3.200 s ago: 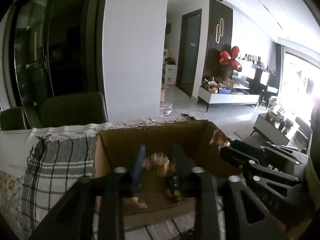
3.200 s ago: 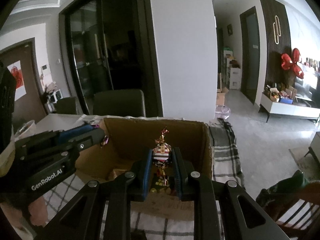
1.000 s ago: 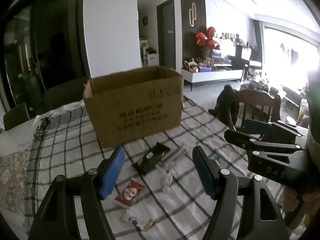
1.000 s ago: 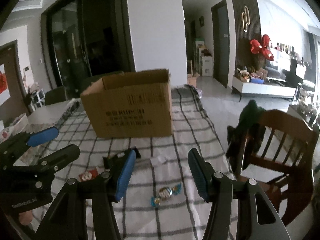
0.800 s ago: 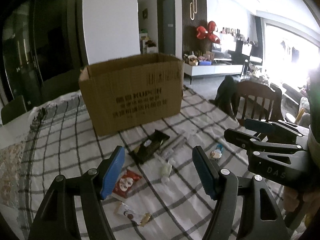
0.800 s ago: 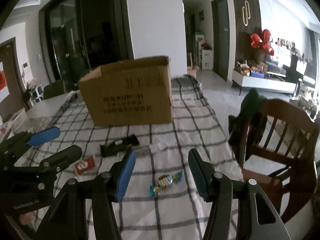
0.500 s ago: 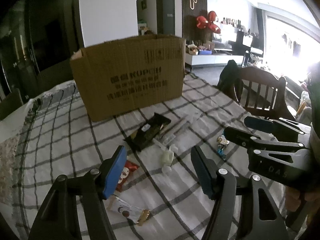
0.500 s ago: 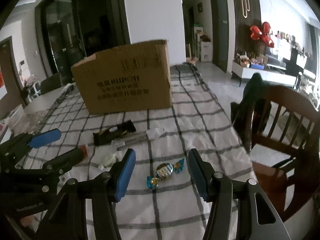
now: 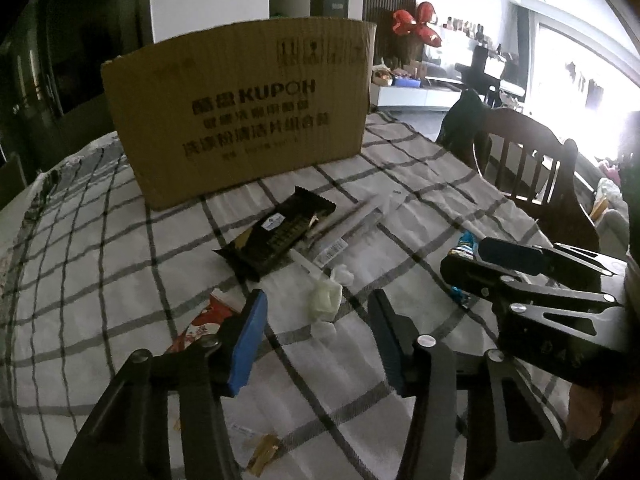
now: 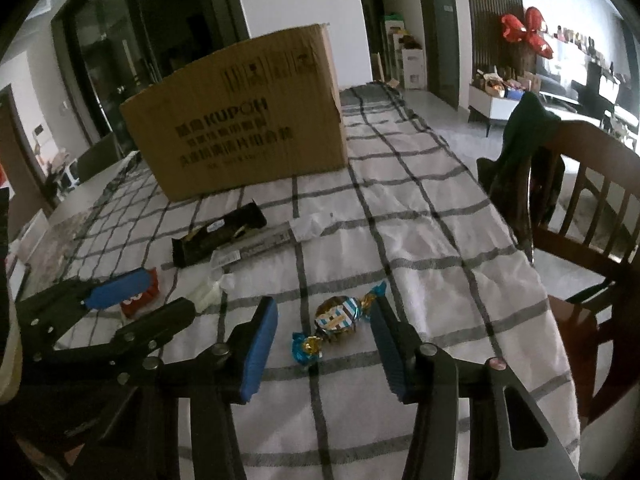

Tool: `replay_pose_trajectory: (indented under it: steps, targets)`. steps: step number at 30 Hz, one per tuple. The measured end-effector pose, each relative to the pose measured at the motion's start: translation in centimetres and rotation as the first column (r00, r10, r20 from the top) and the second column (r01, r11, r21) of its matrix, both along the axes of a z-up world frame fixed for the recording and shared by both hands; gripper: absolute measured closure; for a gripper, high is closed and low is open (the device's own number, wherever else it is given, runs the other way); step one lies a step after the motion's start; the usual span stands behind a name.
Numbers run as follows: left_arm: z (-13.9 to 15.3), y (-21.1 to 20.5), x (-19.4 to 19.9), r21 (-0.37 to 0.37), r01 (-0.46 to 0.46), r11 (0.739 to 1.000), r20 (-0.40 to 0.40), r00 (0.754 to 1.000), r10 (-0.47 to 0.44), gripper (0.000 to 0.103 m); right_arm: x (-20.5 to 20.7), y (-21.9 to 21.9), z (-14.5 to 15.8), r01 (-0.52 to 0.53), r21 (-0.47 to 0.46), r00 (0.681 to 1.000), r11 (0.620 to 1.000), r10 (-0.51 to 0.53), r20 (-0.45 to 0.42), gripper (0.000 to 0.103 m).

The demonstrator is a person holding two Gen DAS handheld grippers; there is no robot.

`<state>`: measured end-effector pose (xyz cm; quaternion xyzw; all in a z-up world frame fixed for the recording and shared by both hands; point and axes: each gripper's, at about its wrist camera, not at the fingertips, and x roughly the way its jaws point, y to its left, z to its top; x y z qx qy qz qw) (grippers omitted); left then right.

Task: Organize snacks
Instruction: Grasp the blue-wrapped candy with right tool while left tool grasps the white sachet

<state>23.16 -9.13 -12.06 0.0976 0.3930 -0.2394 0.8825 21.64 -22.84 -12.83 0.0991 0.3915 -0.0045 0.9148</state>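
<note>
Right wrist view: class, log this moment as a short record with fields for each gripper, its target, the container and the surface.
right gripper: open, straddling the blue-and-gold wrapped candy
left gripper: open, over the small white wrapped sweet
container: brown cardboard box, upright behind the snacks
surface: white checked tablecloth
also lying there: black snack bar packet

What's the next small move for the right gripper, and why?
Probably ease the right gripper down and close on the blue-wrapped candy: its jaws are open and empty, the candy lies between them on the checked tablecloth, and the cardboard box waits behind.
</note>
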Motion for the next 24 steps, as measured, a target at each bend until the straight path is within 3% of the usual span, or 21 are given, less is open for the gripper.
replay_pose_trajectory:
  steps: [2,8,10,15,19,24]
  targets:
    - [-0.3,-0.3,0.2,0.002,-0.003,1.0,-0.012,1.0,0.003,0.057,0.1,-0.1,-0.2,-0.002,0.008,1.0,1.0,0.002,-0.006,0.06]
    - [-1.0,-0.8,1.1,-0.014,-0.003,1.0,-0.057,0.998,0.002,0.07,0.3,-0.2,-0.4,0.005,0.021,1.0,1.0,-0.004,-0.014,0.061]
    - [-1.2,-0.9,1.2,-0.016,-0.004,1.0,-0.068,0.998,0.003,0.076,0.4,-0.2,-0.5,0.005,0.03,1.0,1.0,-0.004,-0.019,0.066]
    - [-1.5,-1.2,1.2,-0.009,0.002,1.0,-0.074,0.997,-0.003,0.08,0.8,-0.6,-0.8,0.012,0.056,1.0,0.998,-0.011,-0.03,0.067]
    - [-1.5,-1.0,1.3,-0.013,-0.009,1.0,-0.076,0.997,0.008,0.082,0.9,-0.8,-1.0,0.022,0.052,0.999,0.998,-0.02,-0.035,0.077]
    - [-1.3,-1.1,1.2,-0.017,-0.01,1.0,-0.073,0.997,0.009,0.083,0.9,-0.7,-0.9,0.012,0.051,0.999,0.999,-0.011,-0.031,0.077]
